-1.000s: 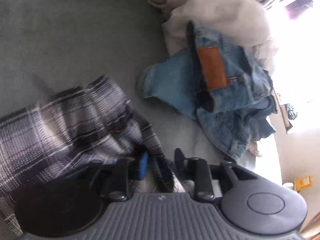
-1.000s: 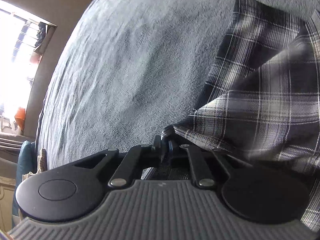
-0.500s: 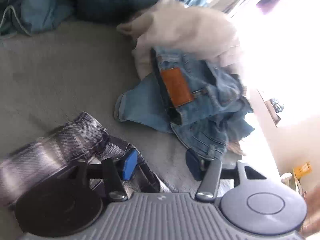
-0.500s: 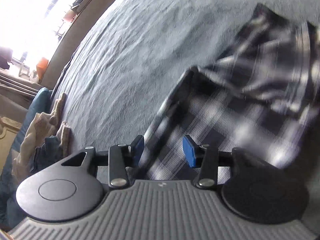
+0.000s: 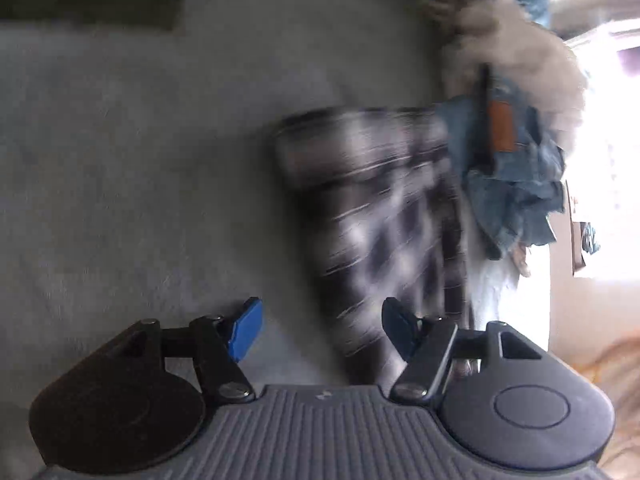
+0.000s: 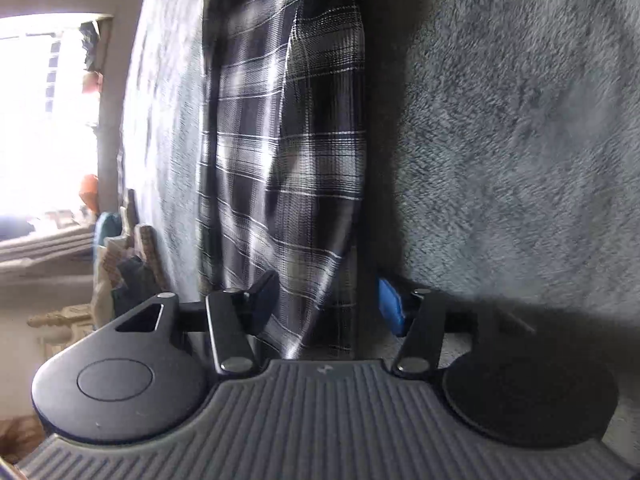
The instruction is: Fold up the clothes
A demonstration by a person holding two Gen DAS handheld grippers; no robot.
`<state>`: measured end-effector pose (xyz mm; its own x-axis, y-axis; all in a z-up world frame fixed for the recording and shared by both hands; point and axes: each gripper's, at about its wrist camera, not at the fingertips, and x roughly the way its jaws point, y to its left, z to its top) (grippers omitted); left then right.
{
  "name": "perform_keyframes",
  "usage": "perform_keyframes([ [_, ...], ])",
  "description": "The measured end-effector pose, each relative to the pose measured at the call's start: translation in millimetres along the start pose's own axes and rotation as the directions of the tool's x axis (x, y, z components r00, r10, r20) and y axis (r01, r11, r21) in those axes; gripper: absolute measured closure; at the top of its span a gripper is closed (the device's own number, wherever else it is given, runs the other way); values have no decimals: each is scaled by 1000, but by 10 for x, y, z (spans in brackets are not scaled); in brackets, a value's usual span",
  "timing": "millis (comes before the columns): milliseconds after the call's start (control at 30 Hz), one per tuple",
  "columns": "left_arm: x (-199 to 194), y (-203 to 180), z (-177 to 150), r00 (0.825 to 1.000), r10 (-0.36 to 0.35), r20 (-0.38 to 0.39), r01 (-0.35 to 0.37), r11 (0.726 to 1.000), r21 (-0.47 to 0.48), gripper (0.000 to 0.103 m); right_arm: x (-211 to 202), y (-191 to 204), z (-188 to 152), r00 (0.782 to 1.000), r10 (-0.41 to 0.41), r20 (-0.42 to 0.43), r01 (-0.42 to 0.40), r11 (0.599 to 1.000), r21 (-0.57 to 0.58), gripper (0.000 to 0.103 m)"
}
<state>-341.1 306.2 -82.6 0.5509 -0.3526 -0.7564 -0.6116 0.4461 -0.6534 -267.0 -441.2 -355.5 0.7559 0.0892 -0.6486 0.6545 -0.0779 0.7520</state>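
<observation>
A: Where is the plaid garment [image 5: 372, 216] lying?

B: On the grey blanket [image 5: 140, 160], folded into a long strip. In the left wrist view it stretches straight ahead of the left hand-held gripper [image 5: 322, 330], toward its right side; the near end passes behind the right blue pad [image 5: 394, 326], while the left blue pad [image 5: 246, 330] sits over bare blanket. That view is blurred.

A: And from the other side?

B: In the right wrist view the same plaid garment [image 6: 280, 140] runs lengthwise away from the right hand-held gripper [image 6: 328, 304], its near end lying in the gap between the two fingers.

A: Are the grippers holding it?

B: No. Both have their fingers spread wide apart and clamp nothing. On the right one, the cloth fills much of the gap; whether it touches the fingers I cannot tell.

A: What is around it?

B: Beyond the far right of the strip, ahead of the left hand-held gripper, lies a heap of blue jeans [image 5: 512, 176] with a brown leather patch [image 5: 502, 126], touching the plaid's far corner. A cream garment [image 5: 520, 48] is piled behind the jeans. Further right is a bright window [image 5: 600, 140].
</observation>
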Motion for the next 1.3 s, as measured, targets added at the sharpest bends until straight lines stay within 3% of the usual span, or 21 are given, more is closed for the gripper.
perform_keyframes([
  [133,256,35,61,997,-75,26,77,991,-108,31,99,15,-54,997,70,13,-71,997,29,44],
  [333,437,-12,186,992,-93,86,104,986,-134,33,370,179,-261,994,99,-45,-101,994,-45,45],
  [500,485,-14,272,990,-80,113,101,976,-192,49,500,277,-347,989,147,-19,-148,988,-55,44],
  [567,553,-46,335,990,-83,115,107,970,-218,77,559,321,-337,986,165,-9,-165,985,-58,45],
  [633,626,-95,400,992,-72,104,93,972,-217,89,626,356,-328,984,177,3,-176,982,-63,47],
  [700,660,-196,442,994,-47,102,64,983,-170,90,661,361,-336,984,178,19,-177,982,-67,59],
  [733,672,-244,462,994,-35,103,50,988,-146,90,697,345,-342,986,166,26,-164,984,-66,78],
  [767,640,-274,473,994,-26,107,39,992,-123,91,721,328,-348,988,150,32,-148,987,-62,94],
  [800,606,-302,481,994,-18,112,29,994,-101,91,729,313,-355,989,143,40,-140,988,-60,98],
  [1067,153,-223,478,994,-4,105,5,1000,-7,91,413,157,-505,977,183,107,-177,982,-62,99],
  [1300,-864,455,212,995,69,67,-70,997,15,91,-214,-157,-712,989,129,69,-124,990,-71,100],
])
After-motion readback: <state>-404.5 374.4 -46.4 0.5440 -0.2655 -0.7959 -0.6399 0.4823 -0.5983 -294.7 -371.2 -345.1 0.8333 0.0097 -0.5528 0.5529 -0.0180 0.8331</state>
